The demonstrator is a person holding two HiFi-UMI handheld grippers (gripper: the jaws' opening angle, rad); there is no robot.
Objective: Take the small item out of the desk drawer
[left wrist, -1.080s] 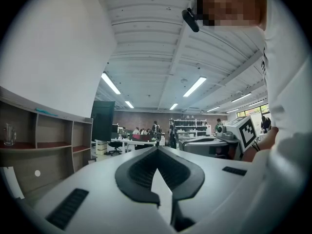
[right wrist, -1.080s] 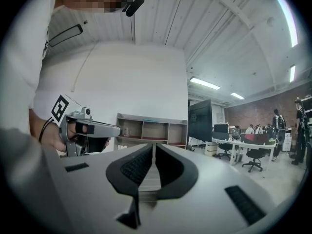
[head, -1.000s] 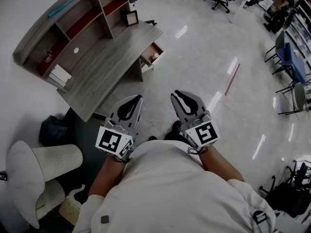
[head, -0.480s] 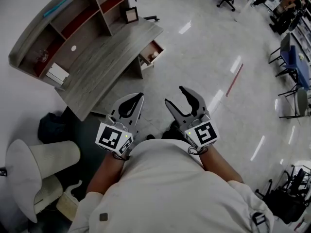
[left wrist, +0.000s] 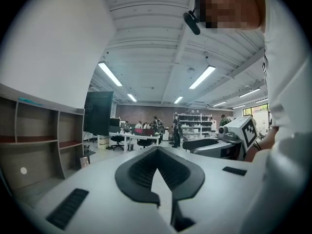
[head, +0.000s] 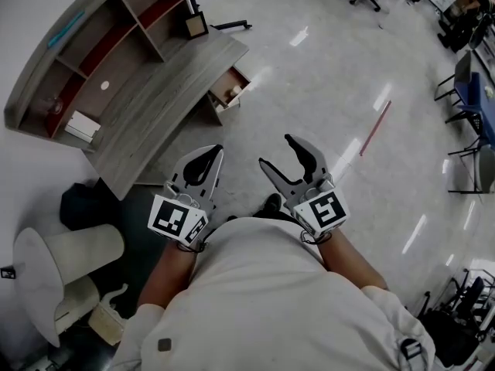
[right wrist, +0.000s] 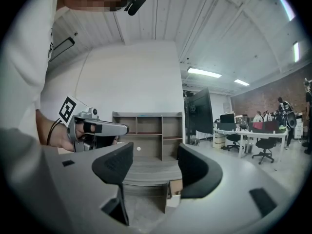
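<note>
Grey wood-look desk (head: 166,91) at the upper left of the head view, with its drawer (head: 229,93) already pulled out at the near corner. There's a pale blob in it, which I take to be the small item (head: 235,91), so it's in the drawer and nobody has it yet. Both tools are held out level in front of the person, well apart from the desk, over bare floor (head: 325,76). The left gripper (head: 217,150) is clenched with nothing in it. The right gripper (head: 274,151) has just been opening its jaws and they now stand wide, with nothing between them.

Left gripper view: jaws pressed together at the tips, only the far room beyond them, plus the shelf unit (left wrist: 44,135) at the left edge.

Right gripper view: jaws spread, the desk and drawer framed in the gap but far off.

My read: this is the approach step. Next move calls for closing the distance, lining the open right claw up over the drawer and dipping in around the item.

Hard to make out: what the item actually is (way too small), and how deep it sits. The right gripper view shows only the drawer's front, not its inside.
</note>
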